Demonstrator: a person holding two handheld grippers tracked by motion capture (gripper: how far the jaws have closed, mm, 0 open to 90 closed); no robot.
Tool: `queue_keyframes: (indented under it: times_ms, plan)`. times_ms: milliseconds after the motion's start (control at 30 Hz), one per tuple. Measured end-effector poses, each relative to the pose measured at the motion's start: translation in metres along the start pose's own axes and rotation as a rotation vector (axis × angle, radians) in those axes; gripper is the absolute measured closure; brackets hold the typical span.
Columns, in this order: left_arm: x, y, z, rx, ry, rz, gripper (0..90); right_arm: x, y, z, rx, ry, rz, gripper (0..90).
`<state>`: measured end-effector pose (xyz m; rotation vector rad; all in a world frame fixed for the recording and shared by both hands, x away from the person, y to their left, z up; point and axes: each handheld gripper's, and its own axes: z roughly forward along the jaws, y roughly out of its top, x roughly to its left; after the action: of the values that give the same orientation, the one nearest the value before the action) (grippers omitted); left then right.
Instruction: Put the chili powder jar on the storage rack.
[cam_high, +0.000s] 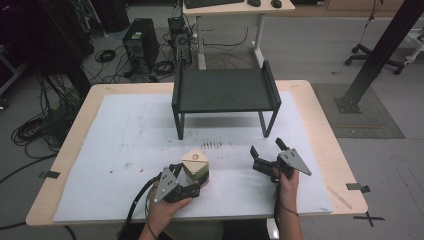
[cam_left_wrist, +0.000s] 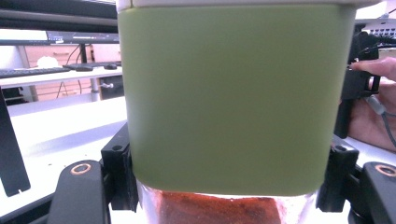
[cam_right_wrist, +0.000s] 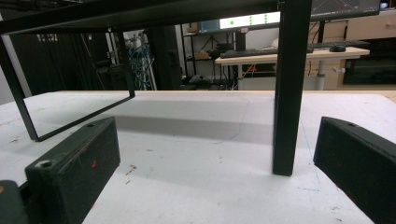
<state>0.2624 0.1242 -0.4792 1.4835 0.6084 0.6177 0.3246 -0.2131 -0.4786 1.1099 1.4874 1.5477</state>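
Near the worktop's front edge, the left gripper (cam_high: 187, 186) is clamping its fingers (cam_left_wrist: 119, 172) on the green-sleeved spice jar (cam_high: 195, 168), gripping it low, so it is risking tipping if lifted. The right gripper (cam_high: 268, 156) is waiting with fingers (cam_right_wrist: 74, 163) spread, empty, facing the black shelf rack (cam_high: 224, 90), whose leg it could be knocking.

Two bare forearms enter from six o'clock, each hand holding a black two-jaw gripper topped by a grey three-cornered plate: the left gripper (cam_high: 187, 175) and the right gripper (cam_high: 267, 150). A black cable trails from each toward six o'clock. In the gripper views, the blocky matte black jaws carry small round screw holes, some copper-ringed.
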Motion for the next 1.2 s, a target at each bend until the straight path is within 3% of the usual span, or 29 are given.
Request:
queue_keyframes:
  times_ms: [1200]
  plan:
    - [-0.0002, 0.0007, -0.0002, 0.004, 0.003, -0.014, 28.6, -0.0023, 0.0, -0.0009, -0.012, 0.008, 0.03, 0.2]
